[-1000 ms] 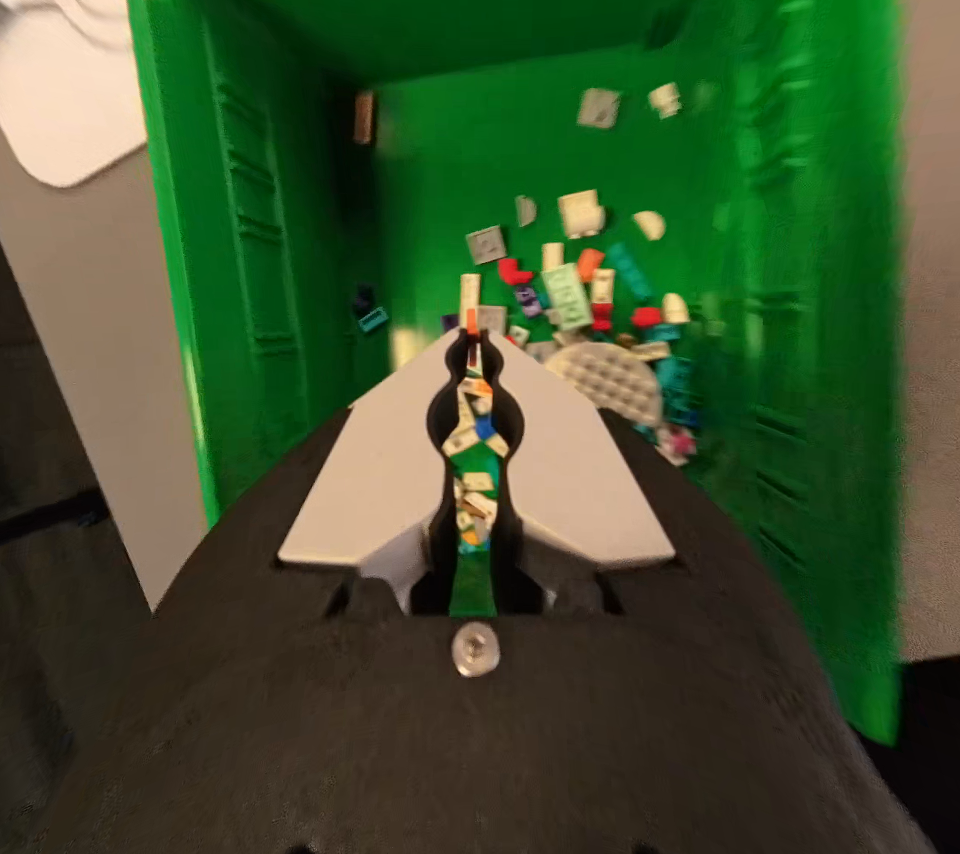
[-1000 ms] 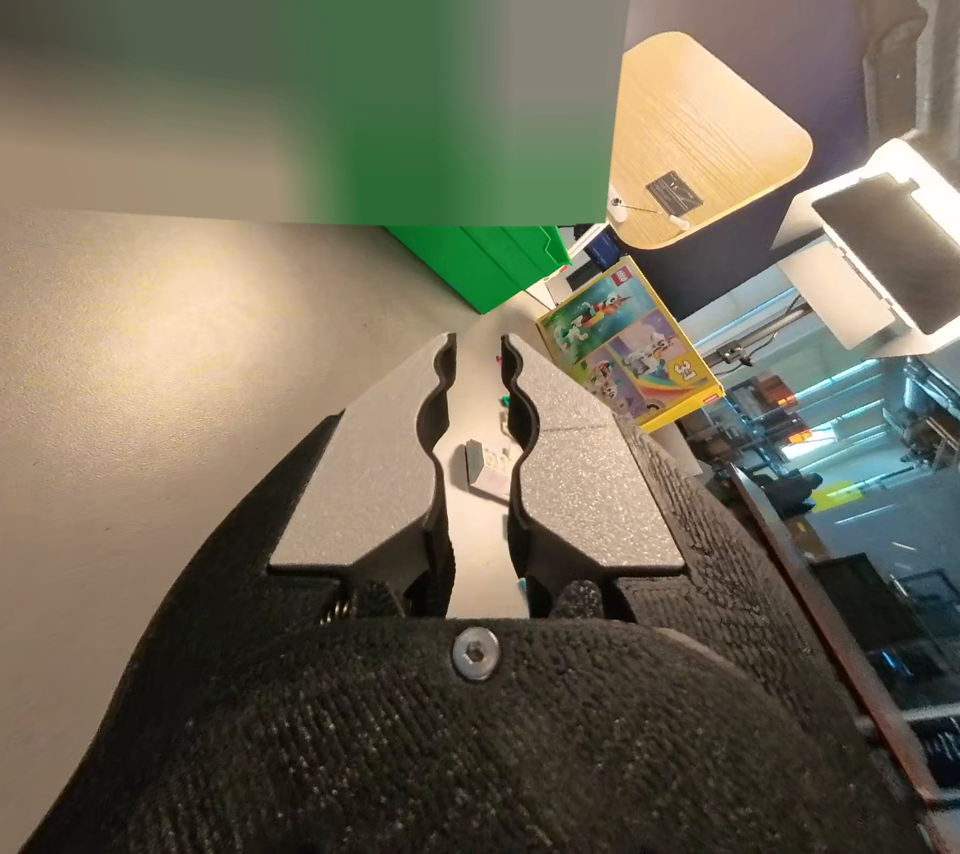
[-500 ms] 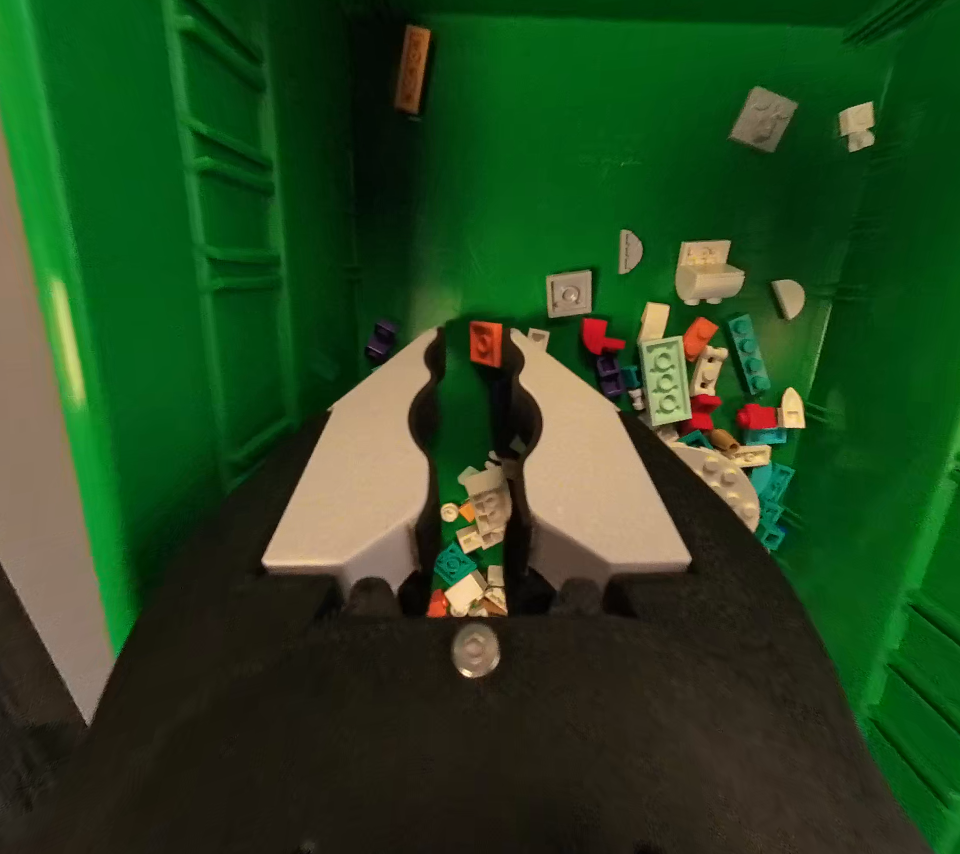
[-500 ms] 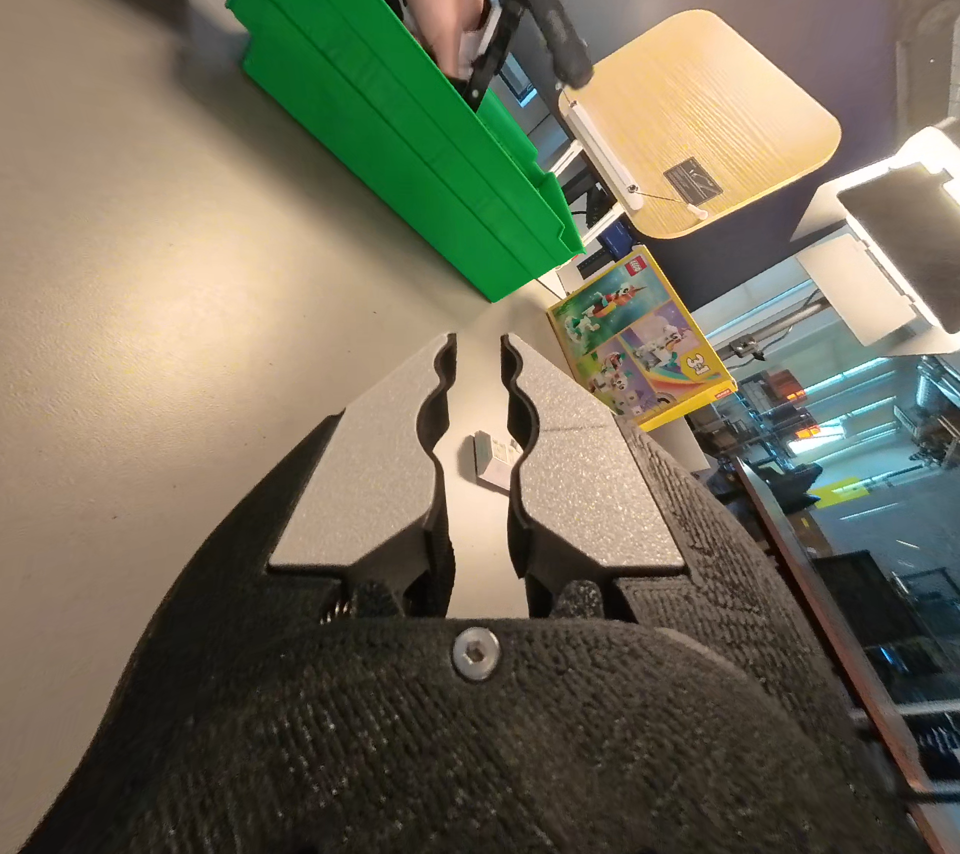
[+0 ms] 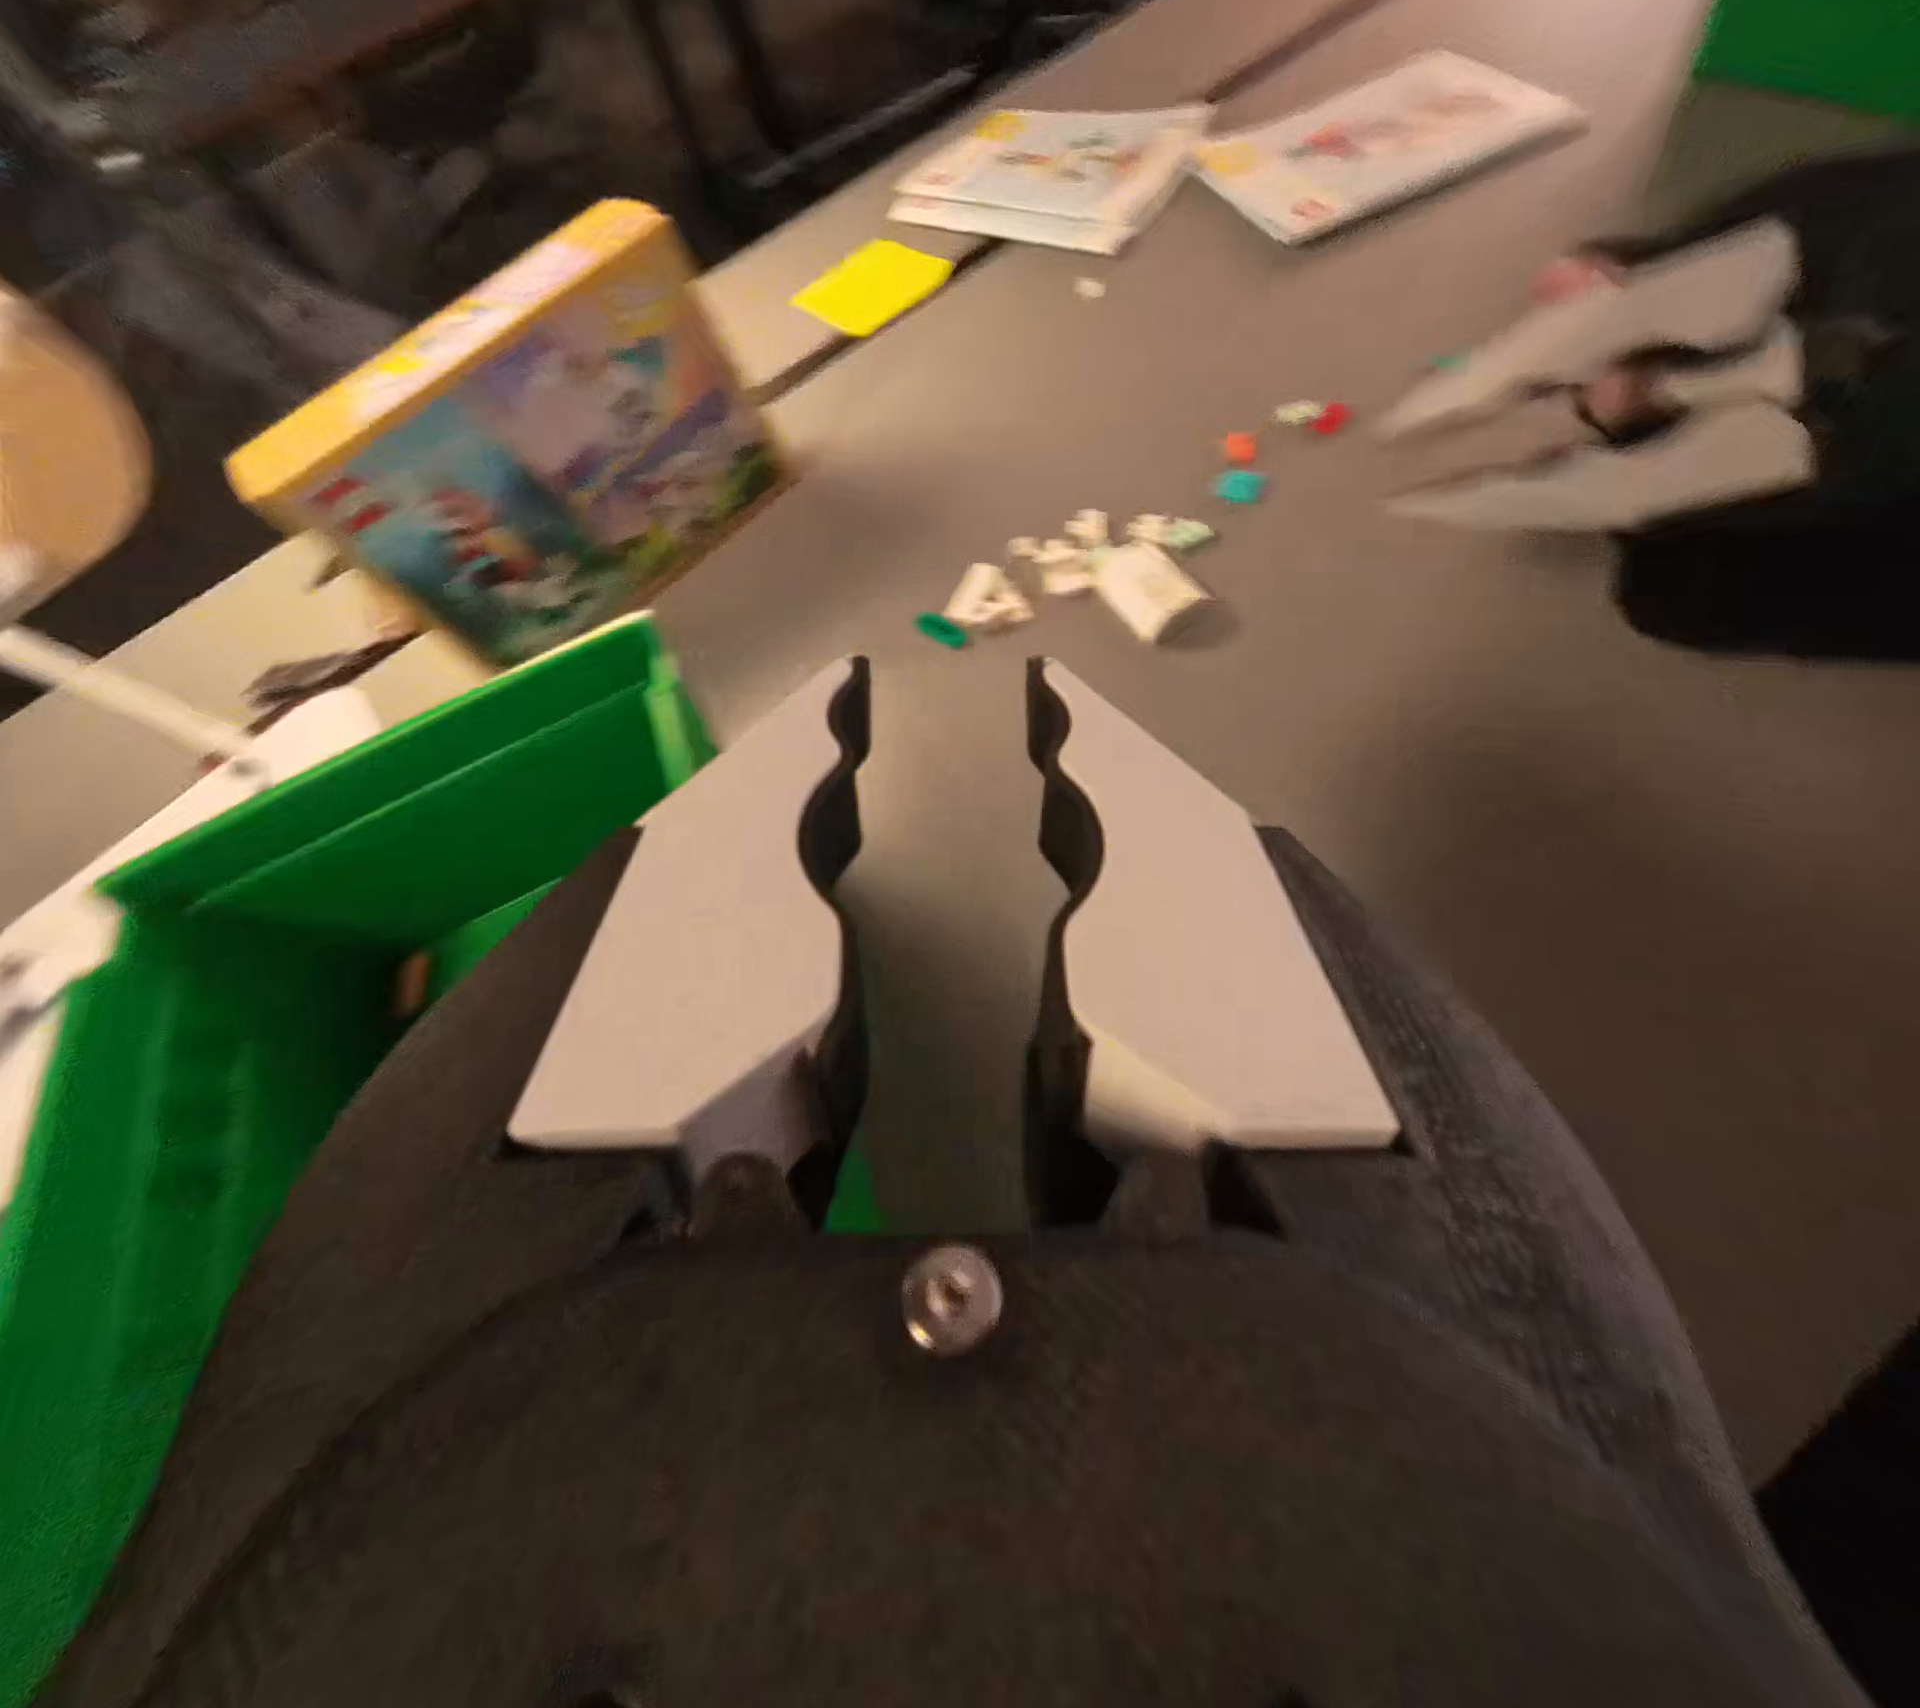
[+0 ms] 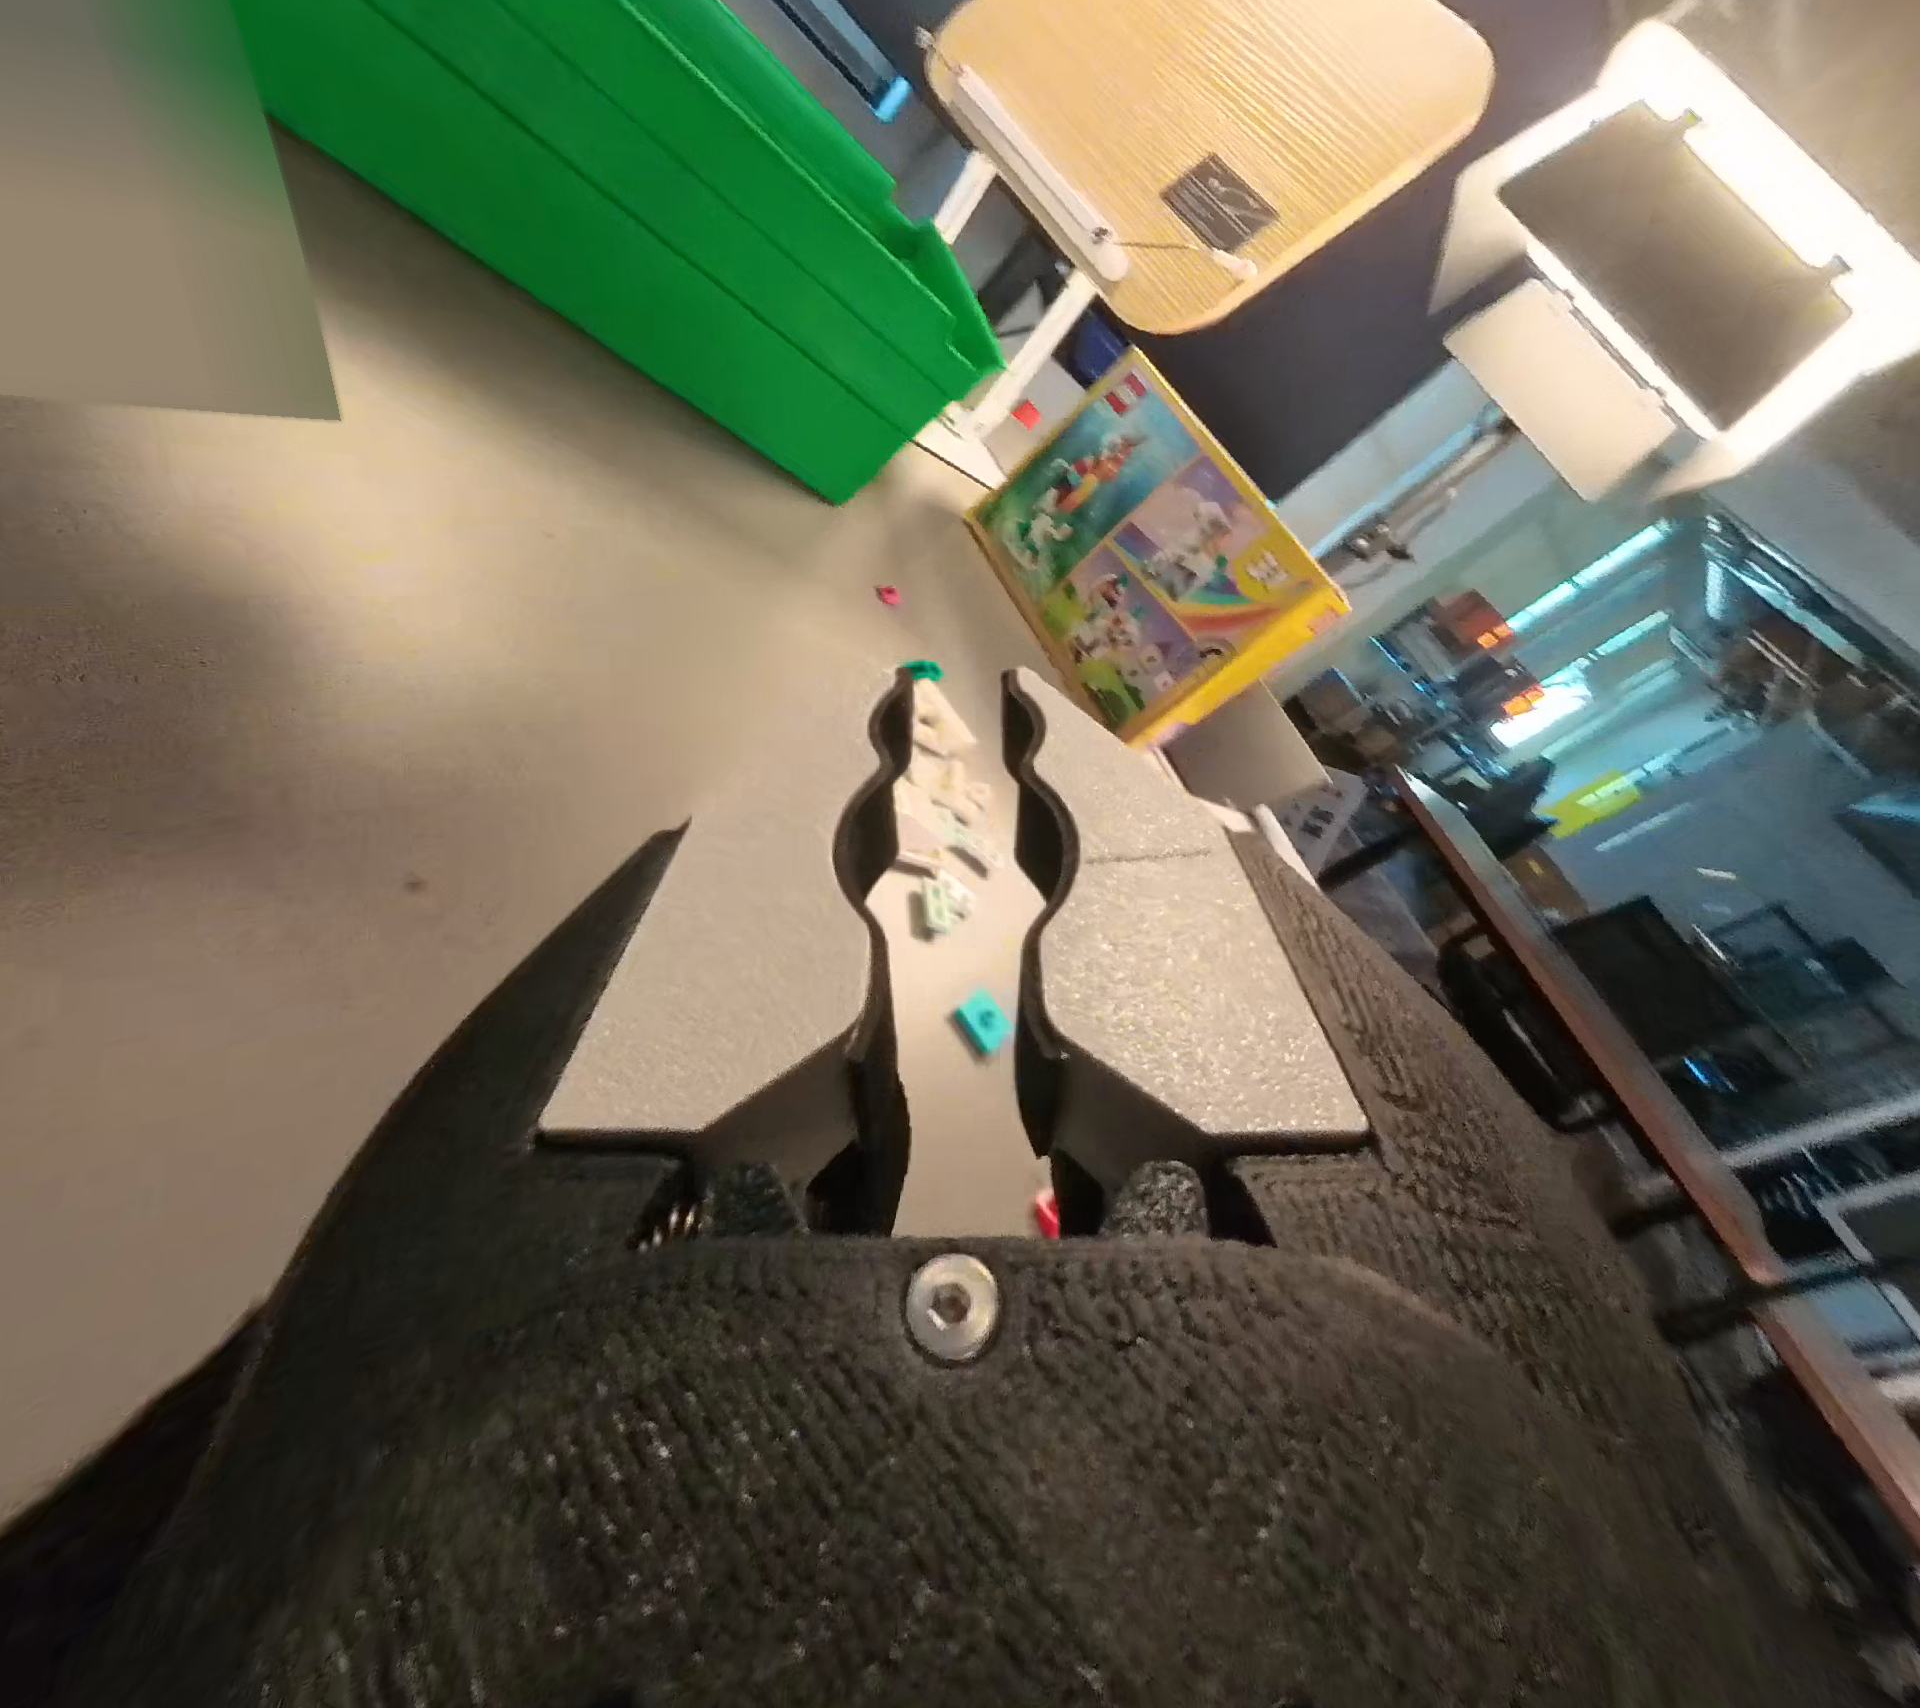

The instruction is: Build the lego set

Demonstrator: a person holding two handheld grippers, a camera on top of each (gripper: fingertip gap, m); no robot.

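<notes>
My left gripper (image 5: pixel 945 671) is open and empty, just outside the corner of a green bin (image 5: pixel 343 837) at its left, above the grey table (image 5: pixel 1403 827). Ahead of it lie loose small bricks: a white cluster (image 5: pixel 1081 567), a teal one (image 5: pixel 1242 486), an orange one (image 5: pixel 1236 445) and a red one (image 5: pixel 1328 417). My right gripper (image 6: pixel 958 679) is open and empty, low over the table. The white bricks (image 6: pixel 945 785) and the teal brick (image 6: pixel 982 1021) show between its fingers. It also shows, blurred, in the left wrist view (image 5: pixel 1590 422).
A yellow toy box (image 5: pixel 520 432) stands behind the bricks, also in the right wrist view (image 6: pixel 1153 578). Booklets (image 5: pixel 1049 172) and a yellow sheet (image 5: pixel 873 285) lie farther off. The long green bin (image 6: pixel 582 131) runs along the table. A pale wooden tabletop (image 6: pixel 1205 69) stands beyond it. The grippers' ends are close to 20 cm from one another.
My left gripper opened inside the green bin, then came out and swung to face the table. My right gripper drew back, so more bricks show between its fingers.
</notes>
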